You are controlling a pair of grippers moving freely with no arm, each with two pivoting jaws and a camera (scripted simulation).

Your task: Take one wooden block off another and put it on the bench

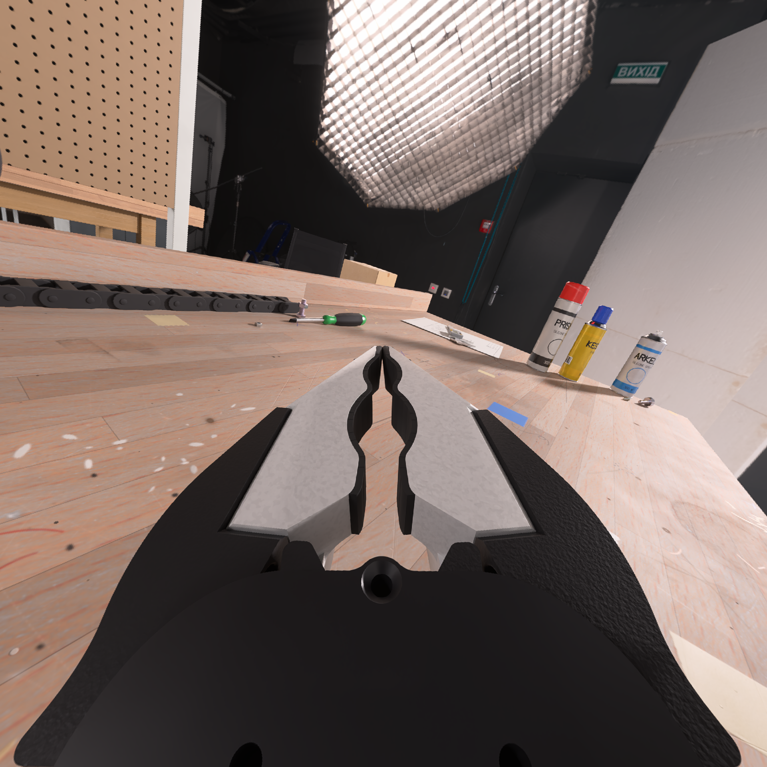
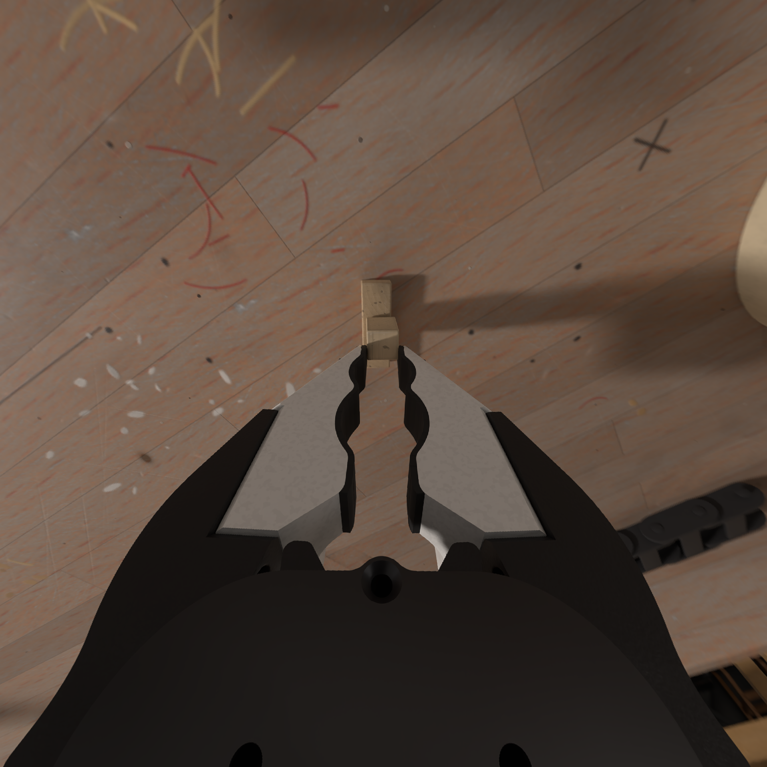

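Observation:
In the right wrist view, my right gripper points down at the wooden bench. It is shut on a small pale wooden block, pinched between the fingertips. A second wooden block lies on the bench just beyond it, with its near end covered by the held block. I cannot tell whether the two blocks touch. In the left wrist view, my left gripper is shut and empty, low over the bench. No blocks show in that view.
Ahead of the left gripper lie a green-handled screwdriver, a black cable chain and a paper sheet. Three spray cans stand at the right, near the bench edge. The cable chain and a pale round object lie right of the blocks.

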